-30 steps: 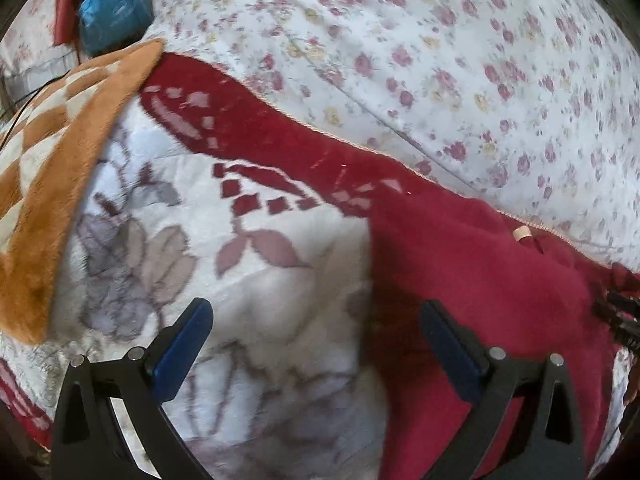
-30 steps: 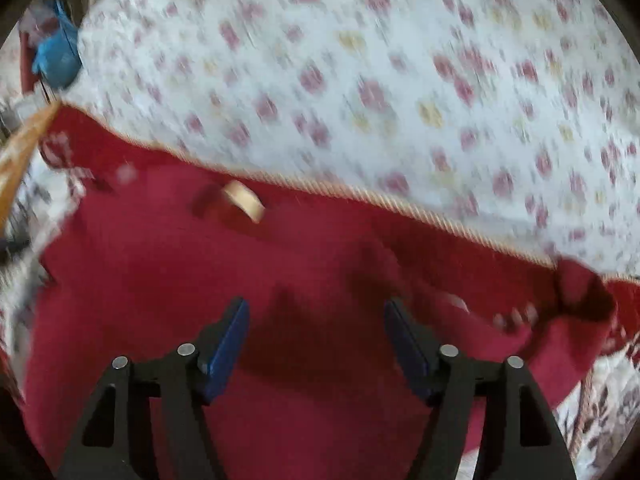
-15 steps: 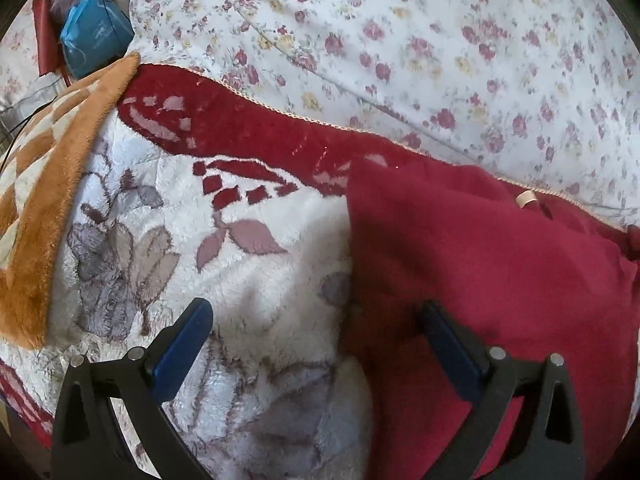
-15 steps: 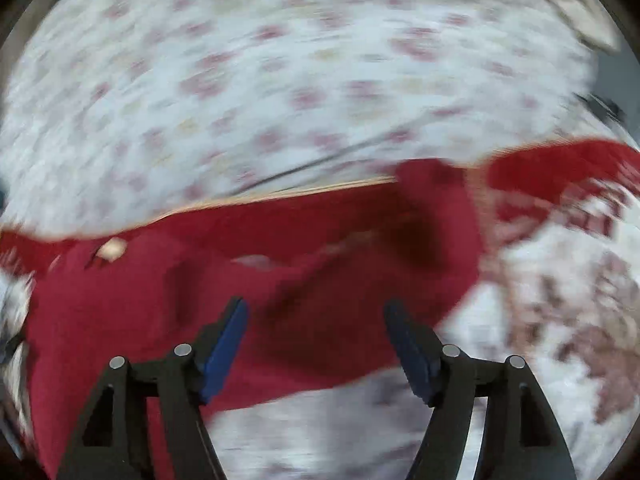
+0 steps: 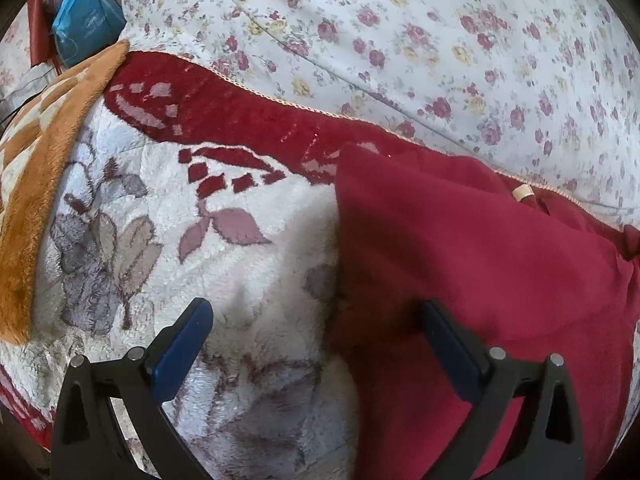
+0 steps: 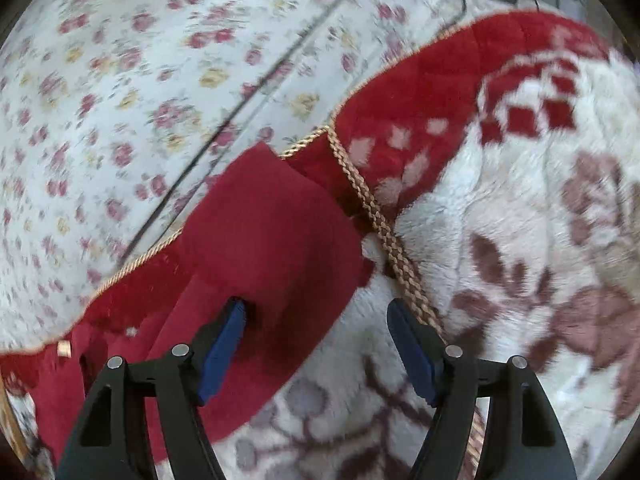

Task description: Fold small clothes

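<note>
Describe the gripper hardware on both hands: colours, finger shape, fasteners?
Both match: left gripper and right gripper have black skeletal finger frames with triangular cutouts, flat blue pads on the inner faces, and round silver pins at the joints. No cables, markings or sleeves visible.

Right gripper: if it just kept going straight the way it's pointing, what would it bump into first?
Probably the edge of the red garment, which lies just ahead of the open right gripper, with the white plush blanket under and beside it. Depth is hard to judge in this blurred view.

Fleece blanket, floral sheet, orange blanket, blue bag.
</note>
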The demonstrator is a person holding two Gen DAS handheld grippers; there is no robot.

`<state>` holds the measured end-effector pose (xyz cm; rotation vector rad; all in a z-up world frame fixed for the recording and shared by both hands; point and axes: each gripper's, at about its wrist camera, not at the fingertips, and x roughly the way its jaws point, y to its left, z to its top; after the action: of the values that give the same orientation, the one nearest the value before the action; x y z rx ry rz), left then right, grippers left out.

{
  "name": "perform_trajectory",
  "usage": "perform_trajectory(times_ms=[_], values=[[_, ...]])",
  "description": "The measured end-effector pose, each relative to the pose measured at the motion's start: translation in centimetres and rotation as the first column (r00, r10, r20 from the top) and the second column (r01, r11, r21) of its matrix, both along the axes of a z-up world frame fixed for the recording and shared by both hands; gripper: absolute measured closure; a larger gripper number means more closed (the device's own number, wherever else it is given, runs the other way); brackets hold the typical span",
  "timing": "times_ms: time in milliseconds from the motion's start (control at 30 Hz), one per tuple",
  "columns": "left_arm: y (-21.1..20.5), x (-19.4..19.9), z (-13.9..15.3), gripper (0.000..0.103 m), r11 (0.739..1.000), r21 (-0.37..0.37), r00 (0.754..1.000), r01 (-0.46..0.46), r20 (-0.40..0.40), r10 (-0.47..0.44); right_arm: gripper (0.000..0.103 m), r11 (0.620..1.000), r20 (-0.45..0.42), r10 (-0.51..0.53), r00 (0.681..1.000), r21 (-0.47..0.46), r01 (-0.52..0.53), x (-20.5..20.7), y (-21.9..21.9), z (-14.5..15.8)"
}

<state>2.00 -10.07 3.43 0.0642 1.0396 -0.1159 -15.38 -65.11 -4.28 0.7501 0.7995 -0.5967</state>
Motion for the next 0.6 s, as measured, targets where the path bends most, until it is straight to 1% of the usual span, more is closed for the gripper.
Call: perform_trajectory(times_ms=[67, 133, 200, 233, 267, 333, 400, 433, 467, 533, 600], values=[[-0.1, 0.0, -0.2, 0.000, 1.000, 0.006, 1.000, 0.002, -0.002, -0.002, 0.025, 0.999, 0.030, -0.016, 0.999, 0.042, 0.015, 0.6, -0.8, -1.1], [-0.2, 0.1, -0.2, 0.000, 1.000, 0.009, 1.000, 0.003, -0.005, -0.003, 0.027, 0.999, 0.070, -0.036, 0.997, 0.022, 0.034, 1.0, -1.3, -1.2], [-0.2, 0.2, -0.2, 0.000, 1.000, 0.008, 1.000, 0.001, -0.006, -0.001, 0.054, 0.999, 0.098, -0.021, 0.995, 0.037, 0.018, 1.7, -1.6, -1.2], [-0.2, 0.2, -0.2, 0.000, 1.000, 0.008, 1.000, 0.000, -0.007, 0.000, 0.087, 0.999, 0.107, -0.022, 0.994, 0.040, 0.018, 1.7, -1.6, -0.9], [-0.2, 0.2, -0.2, 0.000, 1.000, 0.008, 1.000, 0.000, -0.008, 0.000, 0.089, 0.999, 0.128, -0.022, 0.992, 0.038, 0.018, 1.4, -1.4, -0.4], [-0.2, 0.2, -0.2, 0.000, 1.000, 0.005, 1.000, 0.000, -0.008, 0.000, 0.089, 1.000, 0.188, -0.023, 0.982, 0.003, 0.023, 0.1, -0.9, 1.6], [-0.2, 0.2, -0.1, 0.000, 1.000, 0.002, 1.000, 0.000, -0.004, 0.000, 0.089, 0.998, 0.238, -0.021, 0.971, -0.045, 0.033, -1.8, 0.0, 4.3], [-0.3, 0.1, 0.0, 0.000, 1.000, -0.001, 1.000, 0.001, -0.002, -0.001, 0.089, 0.996, 0.248, -0.024, 0.968, -0.073, 0.044, -2.8, 0.7, 5.8], [-0.2, 0.1, 0.1, 0.000, 1.000, -0.004, 1.000, 0.000, 0.001, 0.000, 0.089, 0.994, 0.236, -0.023, 0.971, -0.099, 0.048, -3.5, 1.2, 6.9], [-0.1, -0.1, 0.5, 0.000, 1.000, -0.018, 1.000, -0.008, 0.009, 0.008, 0.089, 0.983, 0.172, 0.005, 0.985, -0.180, 0.026, -3.7, 3.0, 9.2], [0.0, -0.3, 1.1, 0.000, 0.999, -0.041, 1.000, -0.011, 0.020, 0.011, 0.089, 0.974, 0.158, 0.080, 0.984, -0.221, -0.043, -2.9, 5.1, 11.1]])
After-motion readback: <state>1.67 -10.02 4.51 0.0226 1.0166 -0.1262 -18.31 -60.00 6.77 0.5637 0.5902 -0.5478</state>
